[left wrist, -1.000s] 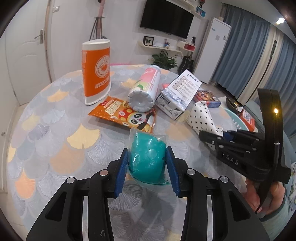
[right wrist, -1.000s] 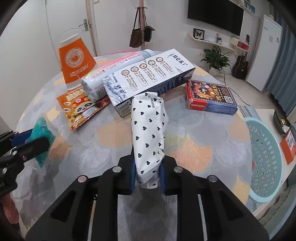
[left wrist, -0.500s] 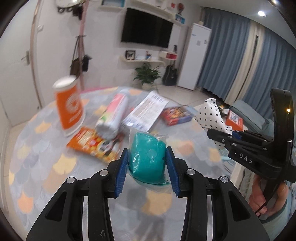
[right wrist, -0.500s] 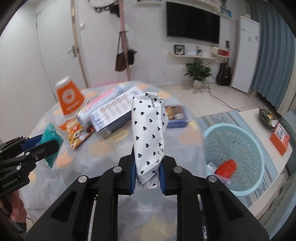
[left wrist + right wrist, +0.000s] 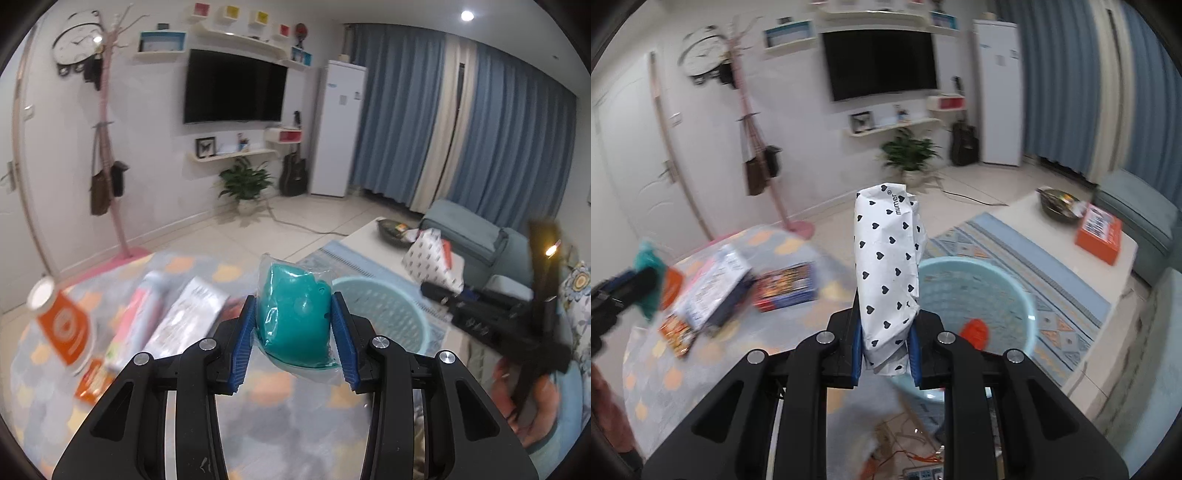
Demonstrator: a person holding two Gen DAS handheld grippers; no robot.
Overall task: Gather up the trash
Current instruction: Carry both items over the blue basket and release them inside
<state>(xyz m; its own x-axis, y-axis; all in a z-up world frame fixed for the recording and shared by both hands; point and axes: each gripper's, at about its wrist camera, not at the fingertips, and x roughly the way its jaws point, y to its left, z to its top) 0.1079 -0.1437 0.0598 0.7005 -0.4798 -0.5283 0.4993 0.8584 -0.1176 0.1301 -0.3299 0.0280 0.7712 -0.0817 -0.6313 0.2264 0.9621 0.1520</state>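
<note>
Both views blur the table items [image 5: 713, 288] at lower left, so their print is unreadable. Only the right wrist view shows an orange scrap [image 5: 975, 332] inside the light blue basket [image 5: 1015, 284]; the left wrist view hides most of that basket [image 5: 384, 306] behind its load. Left gripper [image 5: 294, 325] pinches a teal packet [image 5: 293, 314], centre frame, standing upright. Right gripper [image 5: 884, 354] clamps a heart-print pack [image 5: 886, 273], long axis pointing up-frame.
</note>
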